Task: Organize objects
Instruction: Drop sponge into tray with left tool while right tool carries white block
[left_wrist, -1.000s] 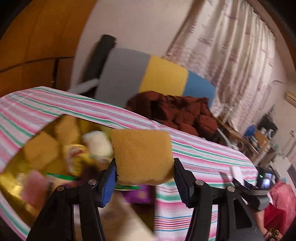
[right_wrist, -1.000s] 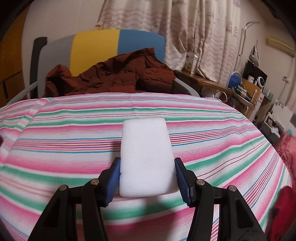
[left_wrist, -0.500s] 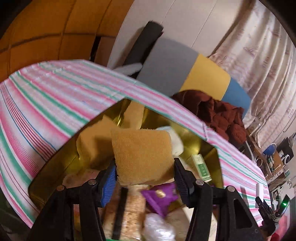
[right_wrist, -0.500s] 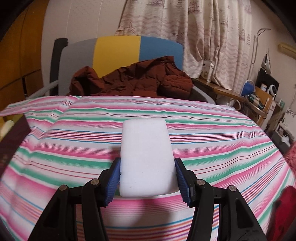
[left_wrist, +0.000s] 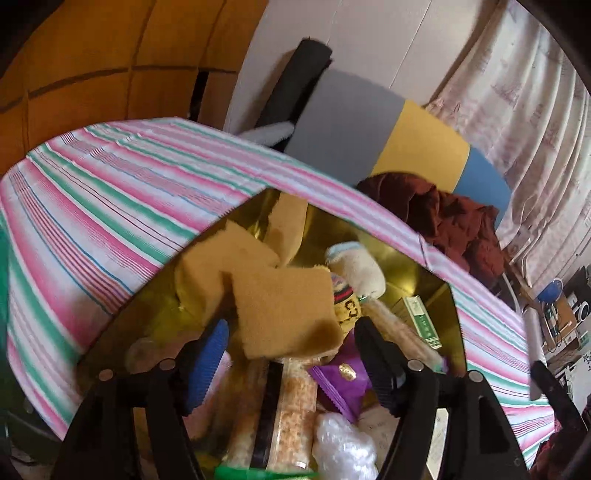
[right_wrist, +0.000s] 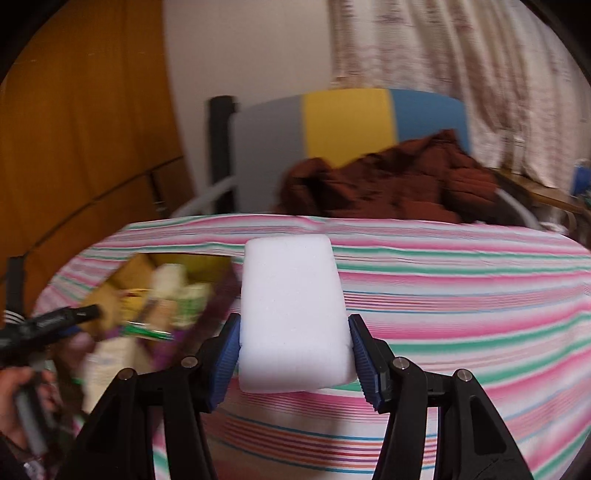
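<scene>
My left gripper (left_wrist: 291, 325) hovers over a gold box (left_wrist: 400, 258) sunk in the striped tablecloth (left_wrist: 110, 206). Its jaws are opening. A tan sponge (left_wrist: 284, 310) lies tilted between them, clear of both blue pads (left_wrist: 208, 354), on top of the box's contents: another tan sponge (left_wrist: 221, 258), a soft toy (left_wrist: 358, 273), snack packets (left_wrist: 295, 398). My right gripper (right_wrist: 293, 325) is shut on a white sponge (right_wrist: 291, 295), held above the cloth to the right of the box (right_wrist: 207, 266). The left gripper (right_wrist: 48, 325) and the hand (right_wrist: 14, 391) holding it show at that view's left edge.
Behind the table stands a chair with a grey, yellow and blue back (right_wrist: 347, 118) and a dark red jacket (right_wrist: 388, 188) draped on it. Wooden panelling (left_wrist: 92, 55) is to the left, curtains (left_wrist: 517, 110) and a cluttered desk (left_wrist: 561, 314) to the right.
The left jaws spread and let go of the tan sponge, which tipped down into the box. The right gripper swung left with the white sponge, bringing the box into its view.
</scene>
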